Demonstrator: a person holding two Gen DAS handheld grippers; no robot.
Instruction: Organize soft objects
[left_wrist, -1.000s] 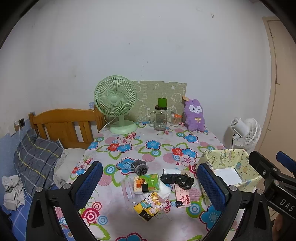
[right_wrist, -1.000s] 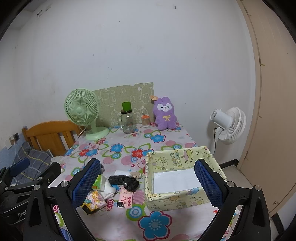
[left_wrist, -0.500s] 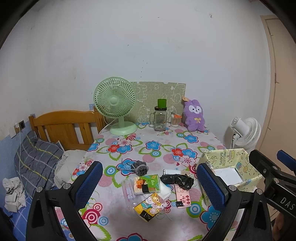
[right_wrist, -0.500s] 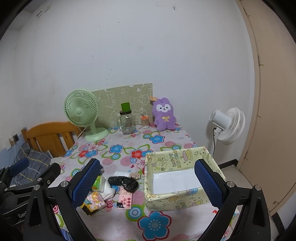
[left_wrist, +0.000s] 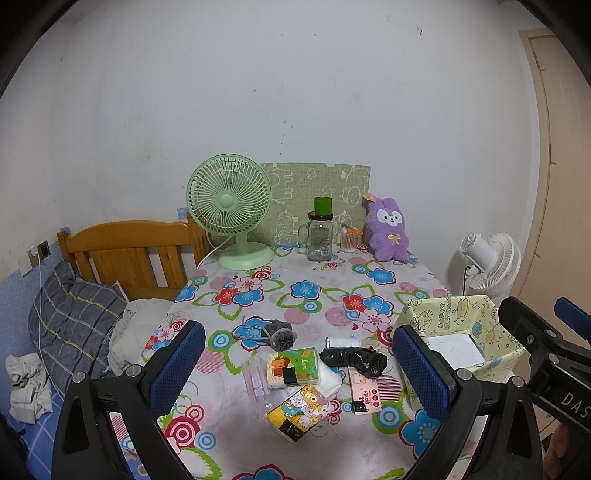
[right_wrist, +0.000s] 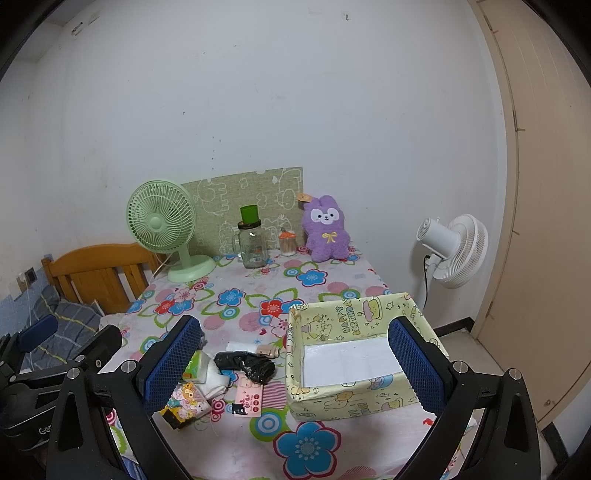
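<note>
Evidently nothing has been picked up yet: the left gripper (left_wrist: 301, 363) and the right gripper (right_wrist: 295, 360) both hang above the near edge of the table (left_wrist: 236, 291) with jaws spread wide and nothing between them. The yellow box (right_wrist: 332, 321) sits open-topped at the right, just beside the clutter, presumably so soft things can be dropped straight in. That clutter lies in a loose heap: a black crumpled bag (left_wrist: 352, 360), a green tissue pack (left_wrist: 293, 367), a grey pompom (left_wrist: 282, 334), and what may be white cloth underneath. The purple plush (right_wrist: 327, 230) leans against the far wall, well apart.
</note>
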